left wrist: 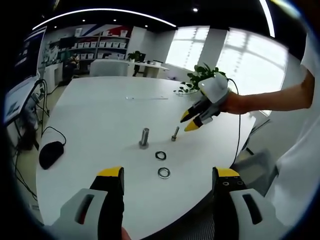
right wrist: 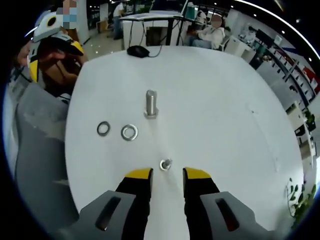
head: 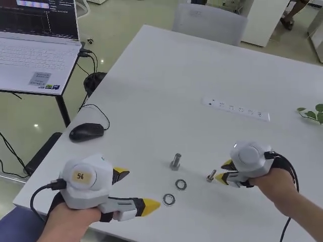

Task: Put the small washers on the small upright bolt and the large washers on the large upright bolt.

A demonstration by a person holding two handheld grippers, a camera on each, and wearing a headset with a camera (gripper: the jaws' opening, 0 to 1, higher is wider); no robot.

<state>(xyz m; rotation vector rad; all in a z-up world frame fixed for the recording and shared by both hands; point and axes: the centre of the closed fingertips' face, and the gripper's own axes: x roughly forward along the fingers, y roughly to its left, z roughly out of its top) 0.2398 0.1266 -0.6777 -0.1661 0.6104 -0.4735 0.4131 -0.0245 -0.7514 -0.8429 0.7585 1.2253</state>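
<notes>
On the white table (head: pixel 166 91) a large upright bolt (head: pixel 175 161) stands beside a small upright bolt (head: pixel 211 176). Two washers (head: pixel 180 184) (head: pixel 169 199) lie flat in front of them, toward the near edge. My right gripper (head: pixel 224 171) is open, its tips just right of the small bolt. In the right gripper view the small bolt (right wrist: pixel 165 164) sits just ahead of the gap in my right gripper (right wrist: pixel 167 173). My left gripper (head: pixel 136 189) is open near the table's front edge, left of the washers. The nearer washer (left wrist: pixel 163 173) lies ahead of its empty jaws.
A black mouse (head: pixel 86 131) with its cable lies at the table's left edge. A white power strip (head: pixel 235 109) sits at the back right, and plant leaves (head: pixel 313 113) show at the far right. An open laptop (head: pixel 35 55) stands on a side desk.
</notes>
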